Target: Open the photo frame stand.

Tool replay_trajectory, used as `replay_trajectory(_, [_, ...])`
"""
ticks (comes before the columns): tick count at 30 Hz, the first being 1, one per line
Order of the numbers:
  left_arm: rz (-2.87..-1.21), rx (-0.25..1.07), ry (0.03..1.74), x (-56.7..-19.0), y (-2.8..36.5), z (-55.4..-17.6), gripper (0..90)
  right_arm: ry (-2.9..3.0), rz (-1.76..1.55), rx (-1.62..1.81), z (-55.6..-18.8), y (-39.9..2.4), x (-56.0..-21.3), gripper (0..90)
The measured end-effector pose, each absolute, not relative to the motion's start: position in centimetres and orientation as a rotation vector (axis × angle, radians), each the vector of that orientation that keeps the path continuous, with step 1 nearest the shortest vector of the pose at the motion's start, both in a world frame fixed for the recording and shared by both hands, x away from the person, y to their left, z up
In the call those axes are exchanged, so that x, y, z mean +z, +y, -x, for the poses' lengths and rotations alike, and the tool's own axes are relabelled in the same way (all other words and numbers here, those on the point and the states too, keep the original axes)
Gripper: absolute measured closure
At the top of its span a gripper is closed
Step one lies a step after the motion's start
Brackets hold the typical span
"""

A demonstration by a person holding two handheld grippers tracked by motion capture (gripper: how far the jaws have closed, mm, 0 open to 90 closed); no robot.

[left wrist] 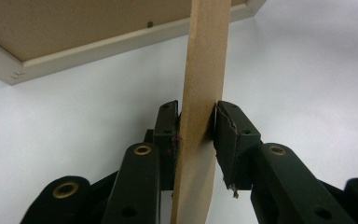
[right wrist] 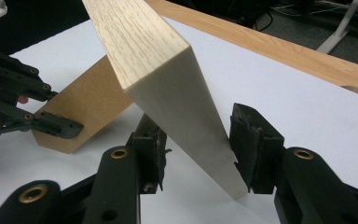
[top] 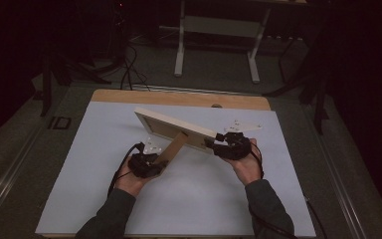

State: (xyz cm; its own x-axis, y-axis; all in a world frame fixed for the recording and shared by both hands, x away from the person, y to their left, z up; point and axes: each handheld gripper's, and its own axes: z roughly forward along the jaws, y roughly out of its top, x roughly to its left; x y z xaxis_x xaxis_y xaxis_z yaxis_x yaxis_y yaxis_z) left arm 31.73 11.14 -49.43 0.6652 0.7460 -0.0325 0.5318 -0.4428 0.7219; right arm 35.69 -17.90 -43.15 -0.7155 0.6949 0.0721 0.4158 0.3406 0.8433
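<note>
1. The picture frame [top: 174,128] is held above the middle of the white sheet [top: 99,169], tilted, its pale wooden edge running from upper left down to the right in the high view. Its brown backing [left wrist: 70,28] faces down toward your left tool's camera.

2. The brown stand flap [top: 171,148] hangs from the back of the frame and slants down to the left – in the left gripper view it rises straight up between the jaws.

3. Your left tool [left wrist: 196,135] is clamped on that stand flap, both pads pressed flat against its faces. In the right gripper view you can see those same jaws gripping the flap's lower corner [right wrist: 81,116].

4. Your right tool [right wrist: 196,144] straddles the frame's pale lower corner [right wrist: 186,121]. The right pad touches the wood; the left pad appears to stand slightly off it, so I cannot tell whether the grip is closed.

5. Your left hand [top: 129,177] comes in low from the bottom, palm up under its tool, forearm angled toward the centre. Your right hand [top: 246,167] reaches up and inward, wrist bent left – the grey plate [top: 242,126] sits just beyond it.

6. The sheet covers a wooden counter [top: 179,97] whose far edge shows bare.
</note>
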Motion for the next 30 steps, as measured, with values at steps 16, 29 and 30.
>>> replay_trajectory(16, [-2.161, 0.362, 0.989, -49.97, 11.12, -31.34, 72.9, 2.313, -0.95, 1.288, -34.91, -17.48, -43.28, 55.5])
replay_trajectory(29, [-2.157, 0.363, 0.986, -50.12, 11.19, -31.27, 70.9, 2.308, -0.944, 1.292, -34.67, -17.45, -43.41, 54.9])
replay_trajectory(30, [-2.154, 0.362, 0.984, -50.09, 11.22, -31.28, 70.0, 2.31, -0.943, 1.291, -34.68, -17.45, -43.4, 54.9])
